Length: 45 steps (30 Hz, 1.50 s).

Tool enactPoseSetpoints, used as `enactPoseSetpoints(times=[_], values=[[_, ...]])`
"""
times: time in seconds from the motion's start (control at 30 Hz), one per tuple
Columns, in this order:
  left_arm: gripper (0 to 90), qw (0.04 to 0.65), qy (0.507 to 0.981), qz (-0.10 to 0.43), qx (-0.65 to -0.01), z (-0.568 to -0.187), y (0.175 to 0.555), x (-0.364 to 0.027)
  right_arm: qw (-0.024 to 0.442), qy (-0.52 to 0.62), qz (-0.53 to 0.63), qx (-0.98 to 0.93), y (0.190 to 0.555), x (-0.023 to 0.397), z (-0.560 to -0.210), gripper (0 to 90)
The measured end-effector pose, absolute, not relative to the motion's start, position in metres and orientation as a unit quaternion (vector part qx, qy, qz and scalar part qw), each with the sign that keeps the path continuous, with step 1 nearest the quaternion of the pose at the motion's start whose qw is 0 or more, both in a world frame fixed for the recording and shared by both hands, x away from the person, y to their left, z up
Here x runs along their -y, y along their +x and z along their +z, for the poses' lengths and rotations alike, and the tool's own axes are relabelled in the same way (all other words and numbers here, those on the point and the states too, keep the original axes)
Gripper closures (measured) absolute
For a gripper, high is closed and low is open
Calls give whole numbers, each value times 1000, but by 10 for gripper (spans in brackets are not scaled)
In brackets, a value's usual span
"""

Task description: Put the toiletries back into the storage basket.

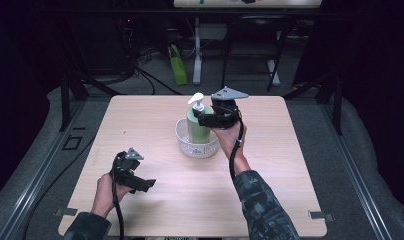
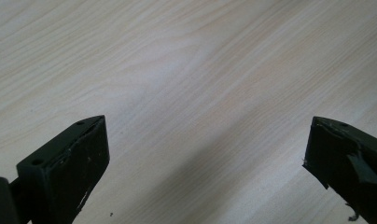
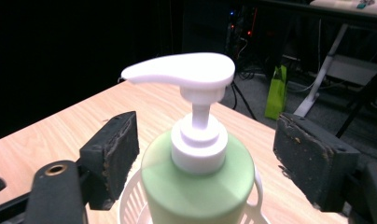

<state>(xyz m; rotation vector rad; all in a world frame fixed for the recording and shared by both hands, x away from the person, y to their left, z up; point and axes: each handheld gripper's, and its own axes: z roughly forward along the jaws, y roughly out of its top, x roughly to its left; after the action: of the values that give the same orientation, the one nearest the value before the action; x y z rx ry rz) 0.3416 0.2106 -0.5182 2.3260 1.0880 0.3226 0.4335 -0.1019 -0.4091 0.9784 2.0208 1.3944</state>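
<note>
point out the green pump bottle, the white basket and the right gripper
green pump bottle [image 1: 197, 131], high view, on its green body
white basket [image 1: 196, 149], high view, on its front wall
right gripper [image 3: 206, 161], right gripper view, midway between its open jaws

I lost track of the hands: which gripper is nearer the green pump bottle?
Right. The right gripper has its open jaws on either side of the green pump bottle in the white basket; the left gripper sits near the table's front-left.

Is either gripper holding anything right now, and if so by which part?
Nothing is held. The right gripper has its jaws open either side of the green pump bottle in the white basket, not pressing it. The left gripper is open over bare table.
</note>
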Motion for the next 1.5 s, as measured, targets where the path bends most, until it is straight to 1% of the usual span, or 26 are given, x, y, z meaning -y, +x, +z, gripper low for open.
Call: enactPoseSetpoints(times=[0.3, 0.4, 0.43, 0.6, 0.9, 1.33, 1.5], values=[[0, 272, 865, 120, -405, -518, 341, -210, 242, 355, 497, -753, 422, 112, -406, 123], [0, 272, 865, 121, -405, -518, 341, -210, 243, 358, 488, -758, 415, 118, -406, 57], [0, 271, 865, 121, -405, -518, 341, -210, 245, 357, 485, -760, 414, 119, -406, 52], [0, 270, 865, 121, -405, -518, 341, -210, 247, 354, 479, -764, 405, 126, -403, 38], [0, 270, 865, 122, -405, -518, 341, -210, 233, 363, 465, -773, 384, 147, -402, 13], [0, 268, 866, 123, -404, -518, 341, -209, 224, 383, 444, -778, 345, 181, -410, 1], [0, 268, 866, 122, -405, -518, 341, -209, 216, 399, 433, -779, 327, 197, -419, 0]])
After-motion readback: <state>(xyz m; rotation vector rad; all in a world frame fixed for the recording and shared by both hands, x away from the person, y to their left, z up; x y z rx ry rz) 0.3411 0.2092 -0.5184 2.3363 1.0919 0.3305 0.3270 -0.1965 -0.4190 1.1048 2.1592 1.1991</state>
